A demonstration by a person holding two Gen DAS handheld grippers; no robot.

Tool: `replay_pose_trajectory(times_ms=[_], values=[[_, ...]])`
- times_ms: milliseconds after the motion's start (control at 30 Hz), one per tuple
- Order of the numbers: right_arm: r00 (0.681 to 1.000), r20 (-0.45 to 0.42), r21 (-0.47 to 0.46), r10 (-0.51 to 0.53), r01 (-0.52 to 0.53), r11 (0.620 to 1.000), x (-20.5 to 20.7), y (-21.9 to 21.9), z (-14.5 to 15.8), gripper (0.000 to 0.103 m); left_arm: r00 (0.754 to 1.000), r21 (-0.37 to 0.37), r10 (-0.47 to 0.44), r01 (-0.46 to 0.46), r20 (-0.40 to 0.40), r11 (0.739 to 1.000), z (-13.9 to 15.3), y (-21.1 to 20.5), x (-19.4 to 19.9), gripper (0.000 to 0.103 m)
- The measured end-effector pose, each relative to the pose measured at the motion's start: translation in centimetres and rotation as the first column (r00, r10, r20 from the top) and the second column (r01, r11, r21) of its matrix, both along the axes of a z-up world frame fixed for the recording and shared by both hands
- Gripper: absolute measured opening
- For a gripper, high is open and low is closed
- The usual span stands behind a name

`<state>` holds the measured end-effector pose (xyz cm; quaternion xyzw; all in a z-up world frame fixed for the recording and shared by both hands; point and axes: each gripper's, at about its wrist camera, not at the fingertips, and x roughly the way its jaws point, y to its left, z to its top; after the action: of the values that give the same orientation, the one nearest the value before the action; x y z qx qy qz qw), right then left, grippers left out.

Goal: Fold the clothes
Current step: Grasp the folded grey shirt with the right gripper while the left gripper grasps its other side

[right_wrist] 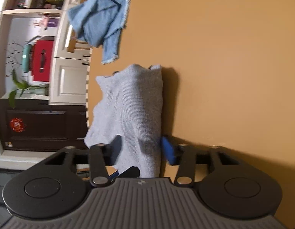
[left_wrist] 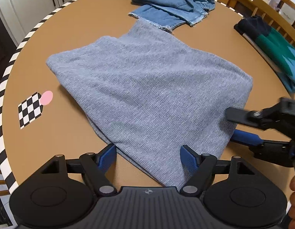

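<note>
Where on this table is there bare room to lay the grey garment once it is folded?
Bare table lies left of the grey knit garment, between it, the striped rim and the checkerboard marker. Crowded: denim shorts at the far edge, a folded teal garment on the right, and the right gripper at the garment's right edge.

Grey ribbed knit garment [left_wrist: 147, 87], folded, lying rumpled across table centre
</note>
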<state>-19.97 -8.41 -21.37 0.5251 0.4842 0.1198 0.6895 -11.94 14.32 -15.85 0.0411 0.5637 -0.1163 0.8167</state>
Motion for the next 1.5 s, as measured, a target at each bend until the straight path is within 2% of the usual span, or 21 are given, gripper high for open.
replay_pose_trajectory(times_ms=[67,300,500,600,700,767,833,900,933,967,1100,1133,1200,1300,1400,1500], values=[[1.0,-0.017,-0.003,-0.019,0.019,1.0,0.1,0.3,-0.2,0.026,1.0,-0.001,-0.002,0.002,-0.007,1.0,0.0,0.0,0.2,0.076],[0.998,-0.04,0.012,-0.041,0.041,0.999,-0.5,0.4,-0.4,0.027,0.999,-0.022,-0.013,0.012,-0.033,1.0,0.1,0.6,0.7,0.076],[0.999,0.042,-0.073,-0.018,0.021,0.997,-0.6,1.3,0.3,0.027,0.999,-0.043,-0.018,0.016,-0.049,0.999,0.2,1.0,1.0,0.077],[0.998,0.048,-0.05,-0.027,0.029,0.998,-0.2,1.7,0.1,0.029,0.998,-0.051,-0.022,0.02,-0.055,0.998,0.3,1.2,1.1,0.077],[0.998,0.062,-0.034,-0.032,0.034,0.999,-0.2,1.9,0.1,0.037,0.998,-0.058,-0.023,0.019,-0.06,0.998,0.2,1.1,1.2,0.078],[0.996,0.082,-0.015,-0.026,0.027,1.0,0.0,2.1,0.3,0.059,0.998,-0.063,-0.022,0.018,-0.063,0.998,0.3,1.1,1.2,0.079],[0.995,0.098,-0.04,-0.008,0.012,0.999,0.3,2.6,0.9,0.068,0.998,-0.064,-0.025,0.021,-0.064,0.998,0.3,1.0,1.2,0.081],[0.996,0.091,-0.125,0.016,-0.005,0.992,0.6,3.3,1.7,0.055,0.998,-0.061,-0.025,0.021,-0.064,0.998,0.3,0.9,1.2,0.081],[0.997,0.077,-0.139,0.015,-0.004,0.99,0.6,3.3,1.6,0.032,0.998,-0.059,-0.025,0.021,-0.063,0.998,0.4,0.9,1.2,0.081],[0.998,0.06,-0.128,0.007,0.0,0.992,0.6,3.1,1.1,0.012,0.998,-0.062,-0.023,0.019,-0.063,0.998,0.4,0.9,1.2,0.081],[1.0,0.021,-0.045,-0.002,0.003,0.999,0.7,1.6,-0.5,0.012,0.998,-0.075,-0.009,0.004,-0.066,0.997,0.6,1.2,1.2,0.081],[1.0,0.017,-0.041,0.005,-0.004,0.999,0.8,1.3,-0.5,0.012,0.998,-0.076,-0.003,-0.002,-0.069,0.997,0.7,1.4,1.2,0.077],[0.999,0.024,-0.08,0.031,-0.029,0.996,0.9,0.7,0.0,0.012,0.996,-0.094,0.007,-0.015,-0.084,0.995,0.9,1.8,1.1,0.072],[0.997,0.029,-0.152,0.077,-0.071,0.986,0.9,-1.4,0.9,0.012,0.993,-0.141,0.01,-0.026,-0.113,0.99,1.3,2.6,0.6,0.072],[0.992,-0.001,-0.185,0.129,-0.127,0.975,1.3,-4.2,1.4,0.011,0.996,-0.166,-0.035,0.021,-0.081,0.986,2.2,3.1,-0.2,0.072],[0.983,-0.02,-0.28,0.181,-0.179,0.943,1.6,-7.1,2.7,0.011,0.995,-0.204,-0.09,0.079,-0.046,0.976,2.8,3.6,-0.2,0.075]])
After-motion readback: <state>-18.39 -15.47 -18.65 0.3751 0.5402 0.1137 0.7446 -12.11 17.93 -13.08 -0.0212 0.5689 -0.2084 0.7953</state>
